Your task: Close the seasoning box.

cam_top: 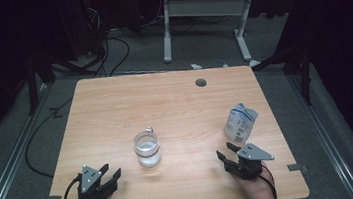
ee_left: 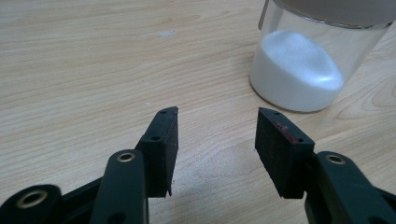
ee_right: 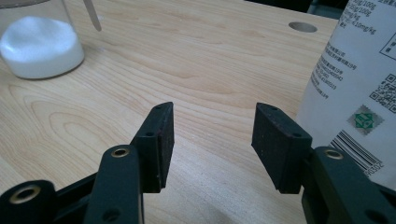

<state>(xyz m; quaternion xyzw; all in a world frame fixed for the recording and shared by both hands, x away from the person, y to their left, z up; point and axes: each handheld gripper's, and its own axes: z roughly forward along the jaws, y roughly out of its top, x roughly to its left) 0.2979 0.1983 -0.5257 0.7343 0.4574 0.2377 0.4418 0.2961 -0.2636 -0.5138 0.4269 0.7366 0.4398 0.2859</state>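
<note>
A clear glass jar [cam_top: 147, 149] with white powder in its bottom stands near the middle of the wooden table [cam_top: 165, 106]; it also sits in the left gripper view's upper right [ee_left: 303, 70] and the right gripper view's upper left [ee_right: 39, 46]. A white printed bag [cam_top: 240, 122] stands at the table's right, close beside the right gripper's jaws [ee_right: 359, 93]. My left gripper [cam_top: 110, 172] rests at the front left, open, nothing between its pads [ee_left: 215, 140]. My right gripper [cam_top: 226, 152] rests at the front right, open and empty [ee_right: 212, 140].
A round cable hole [cam_top: 201, 82] lies near the table's far edge. Beyond the table, cables trail over grey floor and a white desk frame [cam_top: 203, 21] stands at the back. Bare wood lies between the jar and the bag.
</note>
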